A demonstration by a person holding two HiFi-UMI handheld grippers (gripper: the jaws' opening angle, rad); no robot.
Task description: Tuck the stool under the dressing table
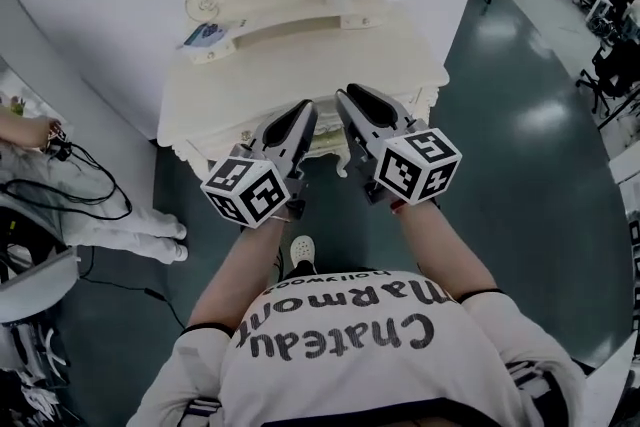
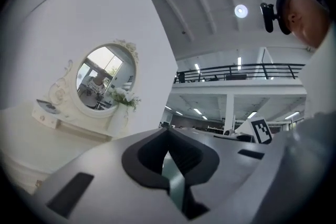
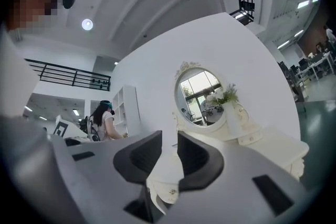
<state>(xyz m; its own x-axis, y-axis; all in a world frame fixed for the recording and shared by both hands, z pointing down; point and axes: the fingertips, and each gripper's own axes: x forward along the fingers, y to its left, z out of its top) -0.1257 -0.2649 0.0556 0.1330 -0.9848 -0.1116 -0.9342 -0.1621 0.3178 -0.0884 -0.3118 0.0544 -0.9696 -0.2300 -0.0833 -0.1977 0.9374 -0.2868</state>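
Bright ceiling lamps [image 2: 241, 10] glare off the floor [image 1: 540, 120]; fisheye edges bend and darken.

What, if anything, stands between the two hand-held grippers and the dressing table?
Nothing visible. The left hand-held gripper and right hand-held gripper are held above the front edge of the dressing table, with only air between. No stool shows in any view.

Upright ornate cream dressing table [image 1: 290, 75]
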